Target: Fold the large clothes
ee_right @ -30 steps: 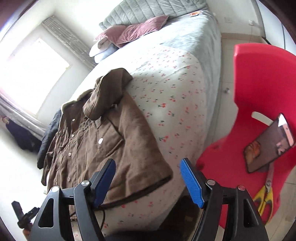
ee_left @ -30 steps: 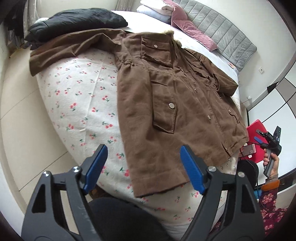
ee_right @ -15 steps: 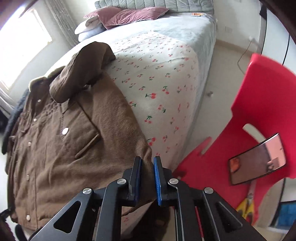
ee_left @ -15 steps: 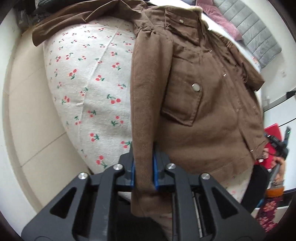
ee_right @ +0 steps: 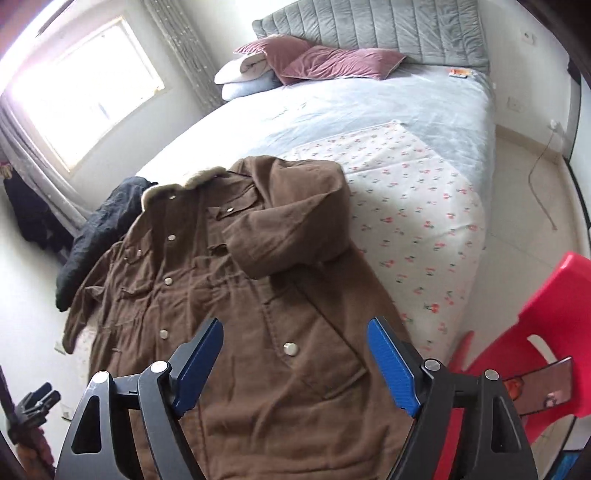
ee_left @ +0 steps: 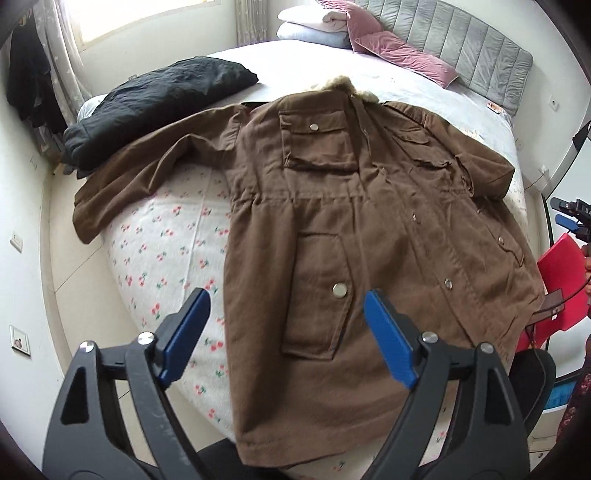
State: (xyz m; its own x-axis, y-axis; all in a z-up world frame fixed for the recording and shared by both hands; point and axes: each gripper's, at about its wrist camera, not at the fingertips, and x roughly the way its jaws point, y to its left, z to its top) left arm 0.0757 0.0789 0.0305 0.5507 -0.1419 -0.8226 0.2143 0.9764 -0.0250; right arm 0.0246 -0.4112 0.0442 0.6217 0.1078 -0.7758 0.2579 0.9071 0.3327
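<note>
Both tongs spread wide, gripping nothing: left gripper (ee_left: 284, 336) hovers over the hem end of the brown coat (ee_left: 369, 229), right gripper (ee_right: 295, 362) over the same coat's lower front by a snap pocket. Coat lies front-up on the bed (ee_right: 424, 206), on the cherry-print sheet (ee_left: 166, 251), fur collar toward the grey headboard (ee_right: 369, 33). One sleeve is folded across the chest, the other stretches off the coat's far side. Black jacket (ee_left: 155, 99) beyond that sleeve. Red chair (ee_right: 546, 321) beside the coat's hem corner, probably a phone on it
</note>
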